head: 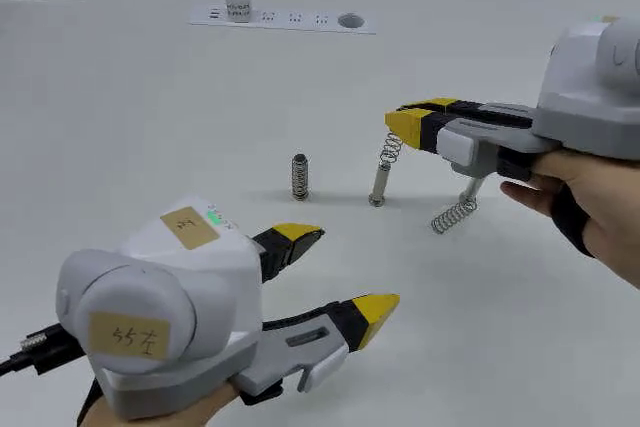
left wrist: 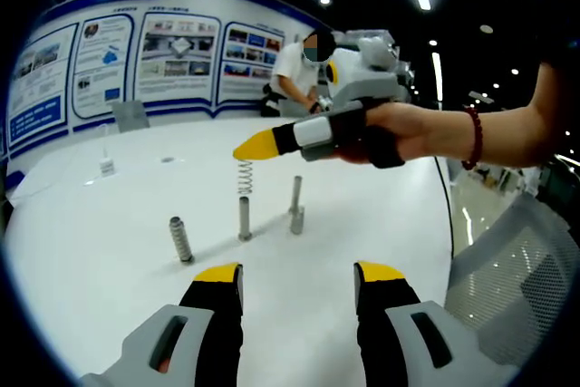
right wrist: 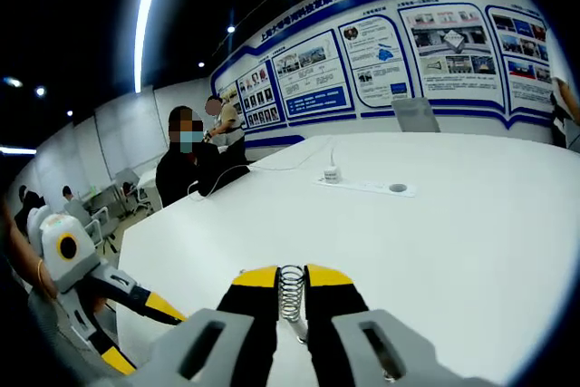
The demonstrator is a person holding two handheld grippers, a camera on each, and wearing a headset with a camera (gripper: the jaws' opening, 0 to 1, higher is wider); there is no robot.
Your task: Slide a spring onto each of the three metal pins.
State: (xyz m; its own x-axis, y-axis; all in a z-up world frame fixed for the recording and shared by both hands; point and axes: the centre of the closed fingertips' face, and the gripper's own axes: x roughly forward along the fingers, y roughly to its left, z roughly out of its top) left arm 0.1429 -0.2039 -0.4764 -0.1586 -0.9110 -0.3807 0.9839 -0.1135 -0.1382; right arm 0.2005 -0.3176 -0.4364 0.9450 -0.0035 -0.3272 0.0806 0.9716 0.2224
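Head view looks down on a white table (head: 150,97). At its near side the left gripper (head: 345,269) hovers, fingers spread wide with nothing between them. From the right, the right gripper (head: 405,119) reaches in, fingers pinched narrow on a spring (head: 390,149) that hangs tilted over the middle pin (head: 378,187), its lower end at the pin's top. A power strip (head: 283,18) lies at the far side. The left pin (head: 300,176) already wears a coil. The right pin (head: 468,190) stands bare beneath the right gripper, a loose spring (head: 454,214) lying on the table just beside it.
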